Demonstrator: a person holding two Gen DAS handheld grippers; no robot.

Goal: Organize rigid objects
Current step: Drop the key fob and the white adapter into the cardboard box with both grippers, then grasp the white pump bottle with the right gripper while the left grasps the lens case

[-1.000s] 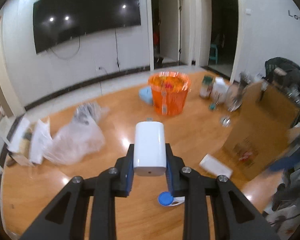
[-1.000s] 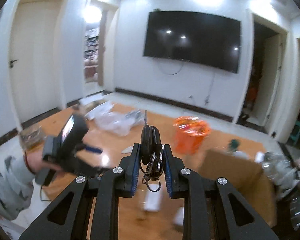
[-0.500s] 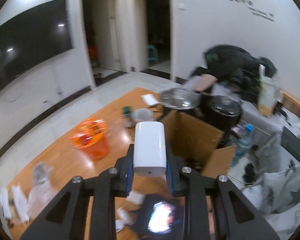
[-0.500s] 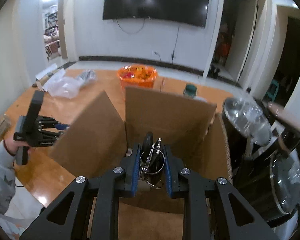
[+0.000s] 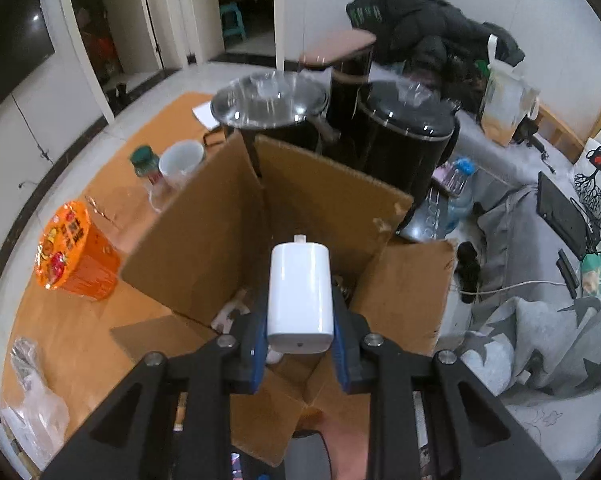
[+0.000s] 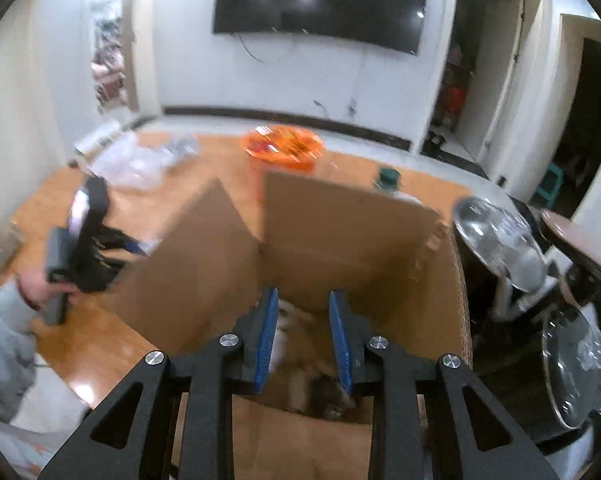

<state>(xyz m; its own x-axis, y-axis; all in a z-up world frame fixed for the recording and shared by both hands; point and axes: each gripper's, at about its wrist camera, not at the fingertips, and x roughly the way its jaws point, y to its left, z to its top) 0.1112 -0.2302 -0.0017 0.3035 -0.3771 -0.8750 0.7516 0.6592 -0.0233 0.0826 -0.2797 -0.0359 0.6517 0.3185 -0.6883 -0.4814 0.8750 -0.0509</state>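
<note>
Two grippers over an open cardboard box on an orange wooden table.

Left wrist view: the left gripper (image 5: 300, 320) pinches a white charger (image 5: 300, 296) above the box (image 5: 332, 196); black pots (image 5: 404, 128) stand behind, an orange tub (image 5: 72, 256) to the left.
Right wrist view: the right gripper (image 6: 303, 336) hangs spread and empty over the box (image 6: 340, 220); a wall television (image 6: 320, 0) shows only here.

Left hand-held gripper (image 5: 300, 320) clamped on something white, right hand-held gripper (image 6: 303, 336) with fingers spread, empty
</note>
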